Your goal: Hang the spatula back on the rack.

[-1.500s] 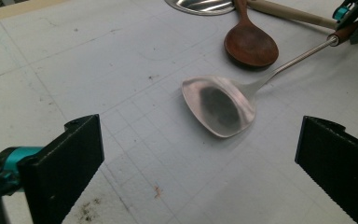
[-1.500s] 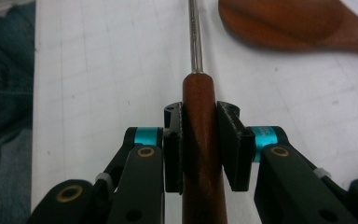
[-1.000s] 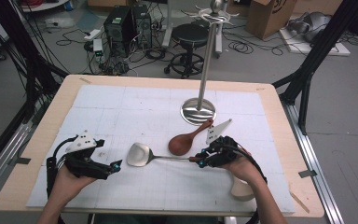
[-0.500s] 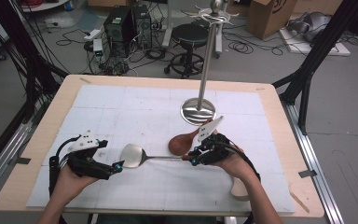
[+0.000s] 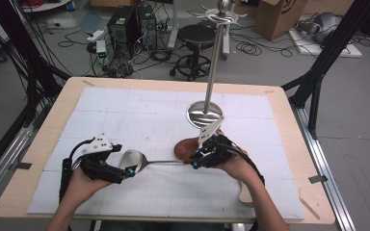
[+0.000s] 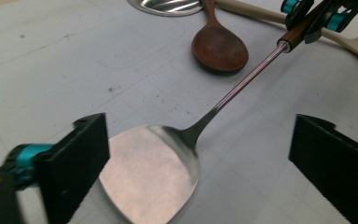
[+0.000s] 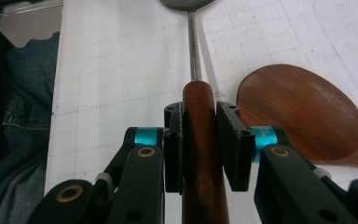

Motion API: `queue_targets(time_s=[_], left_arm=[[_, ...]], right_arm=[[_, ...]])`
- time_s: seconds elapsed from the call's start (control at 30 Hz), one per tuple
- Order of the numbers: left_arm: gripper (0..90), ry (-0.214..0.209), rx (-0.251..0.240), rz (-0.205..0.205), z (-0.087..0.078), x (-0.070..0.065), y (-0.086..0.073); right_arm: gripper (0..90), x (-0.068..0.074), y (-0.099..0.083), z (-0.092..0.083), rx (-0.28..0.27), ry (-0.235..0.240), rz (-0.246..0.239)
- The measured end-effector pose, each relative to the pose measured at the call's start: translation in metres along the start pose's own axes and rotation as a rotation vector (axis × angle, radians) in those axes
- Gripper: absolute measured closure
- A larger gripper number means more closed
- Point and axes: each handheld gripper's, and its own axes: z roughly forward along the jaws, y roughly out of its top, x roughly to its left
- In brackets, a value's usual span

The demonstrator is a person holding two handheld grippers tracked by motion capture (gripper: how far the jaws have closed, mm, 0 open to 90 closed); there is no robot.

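Note:
A metal spatula (image 5: 134, 159) with a thin steel shaft and a dark wooden handle (image 7: 200, 154) lies low across the white mat. My right gripper (image 5: 196, 161) (image 7: 201, 140) is shut on that handle. The spatula's blade (image 6: 154, 177) sits between the wide-apart jaws of my left gripper (image 5: 127, 169) (image 6: 200, 163). Those jaws have just been closing a little, and their pads stand clear of the blade on both sides.
A brown wooden spoon (image 5: 185, 147) (image 6: 220, 44) (image 7: 303, 112) lies just beyond the right gripper. Behind it stands a tall metal rack on a round shiny base (image 5: 204, 114). A pale wooden utensil (image 5: 244, 192) lies under the right forearm. The mat (image 5: 125, 110) covers a wooden table.
My right gripper has carried the spatula a little to the left, bringing its blade closer in between the left gripper's jaws. The left hand has stayed put.

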Motion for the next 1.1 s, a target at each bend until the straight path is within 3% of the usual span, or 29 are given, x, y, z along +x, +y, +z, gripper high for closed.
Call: queue_targets(time_s=[0.27,0.43,0.67,0.83,1.1], left_arm=[[14.2,-0.037,0.015,0.014,0.011,-0.003,0.003],[21.3,-0.088,0.018,0.034,0.02,-0.004,0.007],[25.6,-0.106,0.036,0.041,0.03,-0.005,0.009],[37.3,-0.156,0.031,0.034,0.038,-0.006,0.011],[40.1,-0.173,0.058,0.048,0.051,-0.008,0.012]], right_arm=[[73.1,0.0,0.003,-0.001,0.0,-0.002,-0.008],[73.1,0.003,0.008,-0.002,-0.002,-0.005,-0.016],[73.1,0.003,0.011,-0.002,0.001,-0.006,-0.016],[73.1,0.004,0.012,-0.001,0.003,-0.004,-0.013],[73.1,0.005,0.017,0.002,0.008,0.008,-0.027]])
